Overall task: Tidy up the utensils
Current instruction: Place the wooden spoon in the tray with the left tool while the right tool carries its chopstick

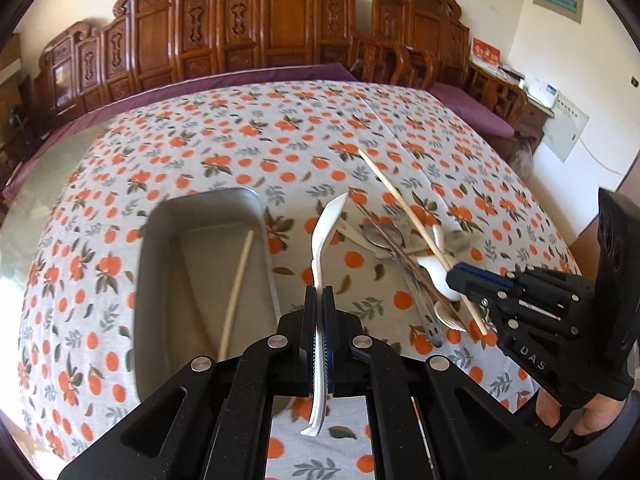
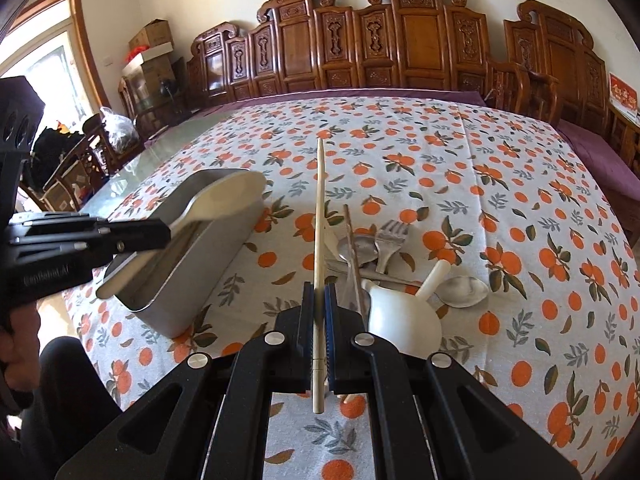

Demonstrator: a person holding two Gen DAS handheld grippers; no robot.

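Note:
My left gripper (image 1: 319, 292) is shut on a white plastic spoon (image 1: 326, 224), held just right of the metal tray (image 1: 160, 240); in the right wrist view the left gripper (image 2: 160, 232) holds the spoon (image 2: 224, 200) over the tray (image 2: 176, 312). One pale chopstick (image 1: 236, 292) lies inside the tray. My right gripper (image 2: 319, 296) is shut on another pale chopstick (image 2: 319, 216), above the utensil pile; it also shows in the left wrist view (image 1: 452, 276). The pile holds a white ladle-spoon (image 2: 400, 320), a fork (image 2: 390, 240), metal spoons (image 2: 460, 290) and a brown chopstick (image 2: 352, 248).
The table wears an orange-print cloth (image 2: 500, 200), with bare glass (image 2: 168, 144) at its left. Carved wooden chairs (image 2: 400, 40) line the far side. Boxes and bags (image 2: 116, 128) stand at the far left.

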